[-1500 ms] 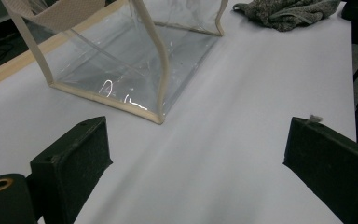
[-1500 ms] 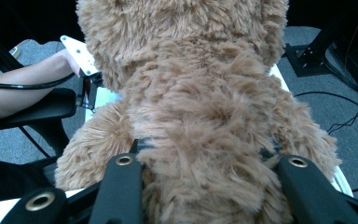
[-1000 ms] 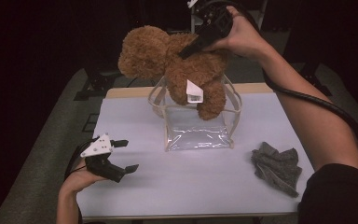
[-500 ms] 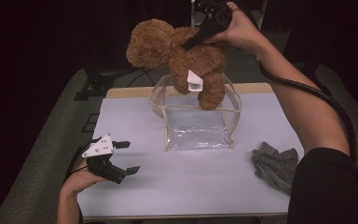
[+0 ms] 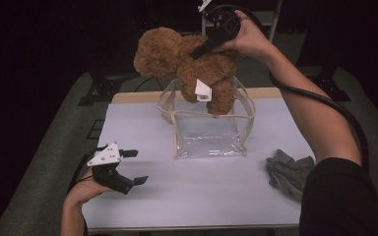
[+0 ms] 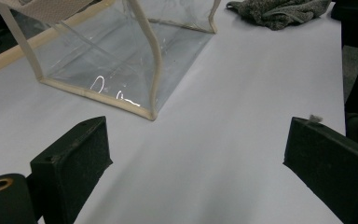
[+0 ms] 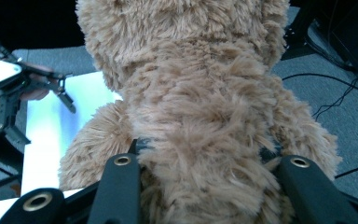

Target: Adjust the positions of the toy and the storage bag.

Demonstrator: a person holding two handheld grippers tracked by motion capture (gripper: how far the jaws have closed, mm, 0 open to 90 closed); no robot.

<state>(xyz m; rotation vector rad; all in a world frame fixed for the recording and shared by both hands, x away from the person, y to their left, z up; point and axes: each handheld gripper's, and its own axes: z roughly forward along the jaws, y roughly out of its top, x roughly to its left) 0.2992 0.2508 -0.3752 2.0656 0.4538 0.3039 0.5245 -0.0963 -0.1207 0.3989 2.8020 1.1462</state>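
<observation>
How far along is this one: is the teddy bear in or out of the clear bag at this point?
Done: the right tongs are shut on the teddy bear, which hangs in the air, its lowest foot about level with the rim of the clear bag. In hand: carrying the bear above the open bag. Left: whether it goes in or away cannot be told. The left tongs rest open on the table; a grey cloth lies untouched.

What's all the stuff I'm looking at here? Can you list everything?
teddy bear: one, brown, white tag, held in the air above the bag
clear bag: one, see-through with cream edging, open, mid-table
cloth: one, grey, crumpled at the table's right edge
table: one, white top
right gripper: one, black, clamped on the bear's body
left gripper: one, black with grey plate, jaws apart, low at the table's left front
</observation>
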